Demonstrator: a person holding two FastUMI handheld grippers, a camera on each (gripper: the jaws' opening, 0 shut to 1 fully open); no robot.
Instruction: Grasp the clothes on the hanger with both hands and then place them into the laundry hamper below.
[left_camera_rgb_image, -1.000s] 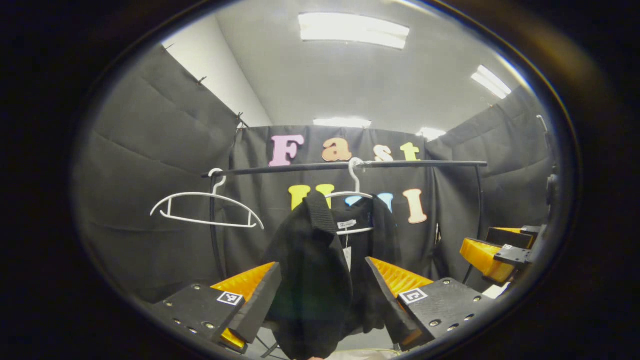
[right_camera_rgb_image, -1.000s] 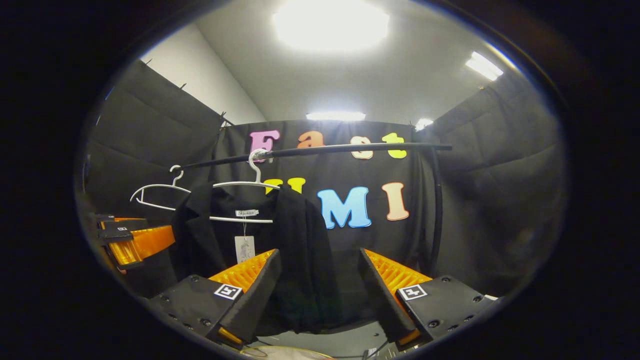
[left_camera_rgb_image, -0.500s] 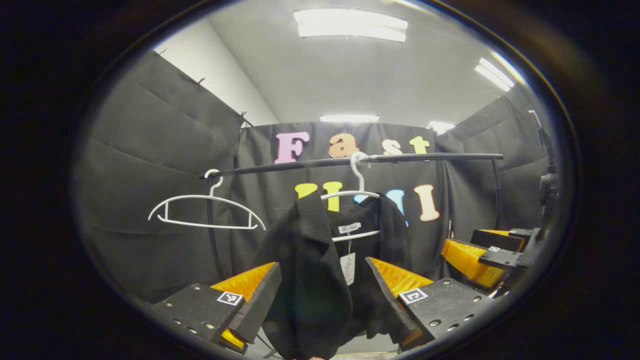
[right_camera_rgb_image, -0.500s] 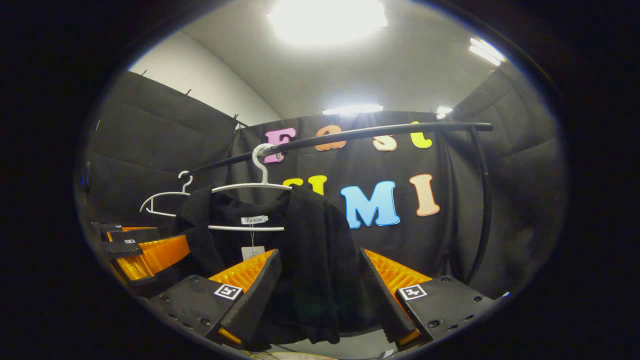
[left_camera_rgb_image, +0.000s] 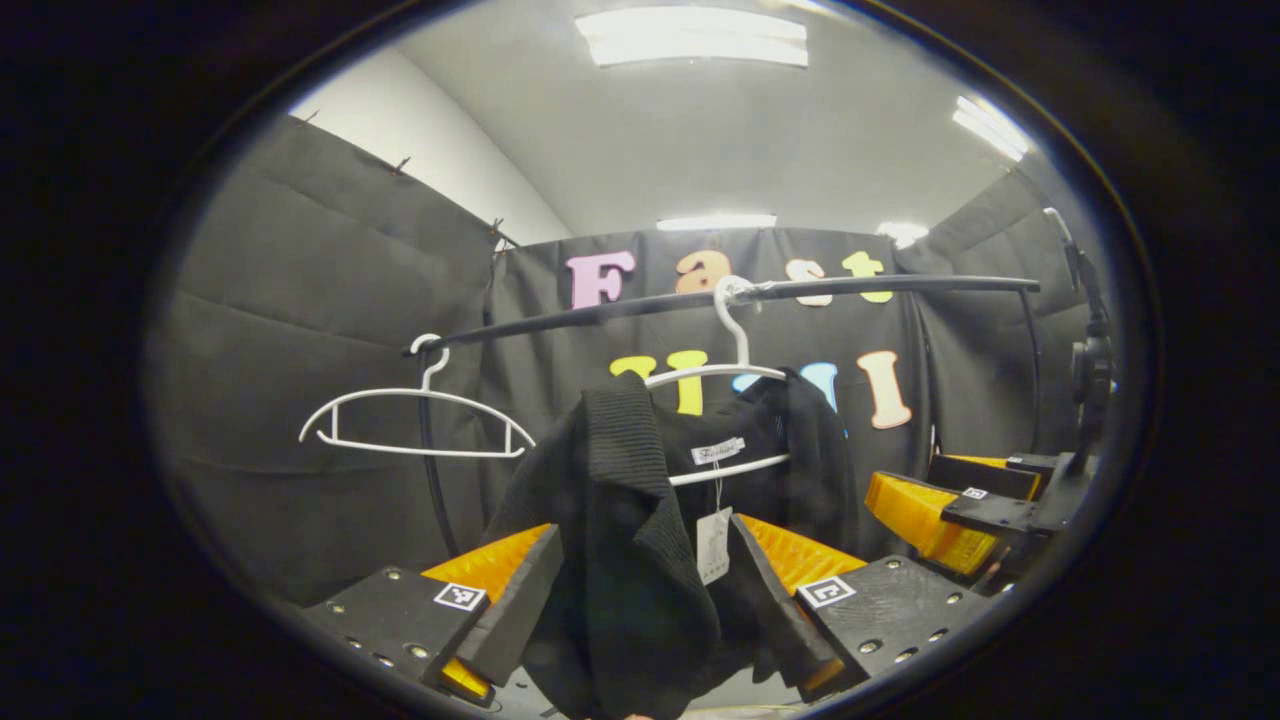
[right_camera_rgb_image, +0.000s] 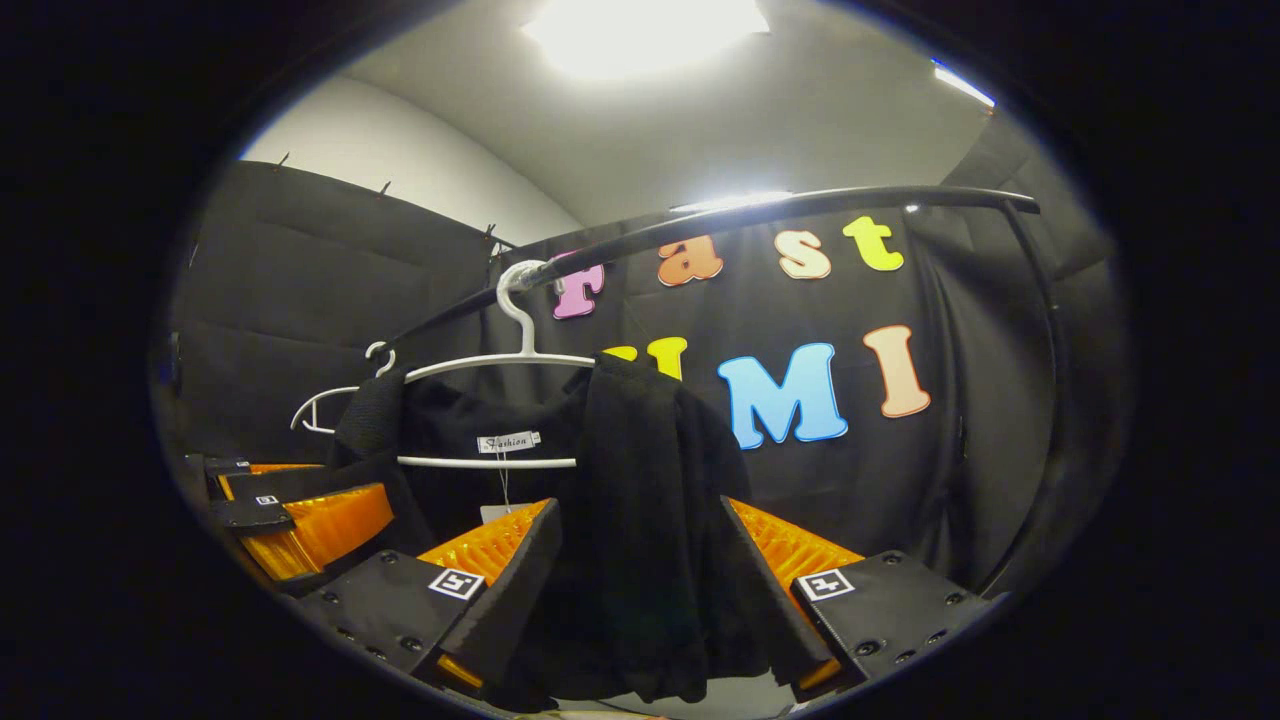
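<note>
One black garment (left_camera_rgb_image: 625, 540) hangs on a white hanger (left_camera_rgb_image: 715, 375), hooked over the black rail (left_camera_rgb_image: 850, 286). It drapes straight down, long axis vertical, open front facing the cameras, with a neck label and a paper tag (left_camera_rgb_image: 712, 545) dangling between its two front panels. Count the hangers: two. The second, an empty hanger (left_camera_rgb_image: 415, 420), sits at the rail's far end, well apart from the loaded one.

In the left gripper view, the left gripper (left_camera_rgb_image: 640, 600) has its jaws spread wide, one finger on either side of a front panel of the garment; whether either finger touches the cloth, I cannot tell. Off at the edge of that view, the right gripper (left_camera_rgb_image: 950, 500) shows beside the garment's other shoulder.

In the right gripper view, the right gripper (right_camera_rgb_image: 640, 600) is also spread wide, straddling the garment (right_camera_rgb_image: 640, 520) panel that falls from the hanger (right_camera_rgb_image: 500, 362). The left gripper (right_camera_rgb_image: 300, 510) sits by the opposite shoulder, beside the cloth.
</note>
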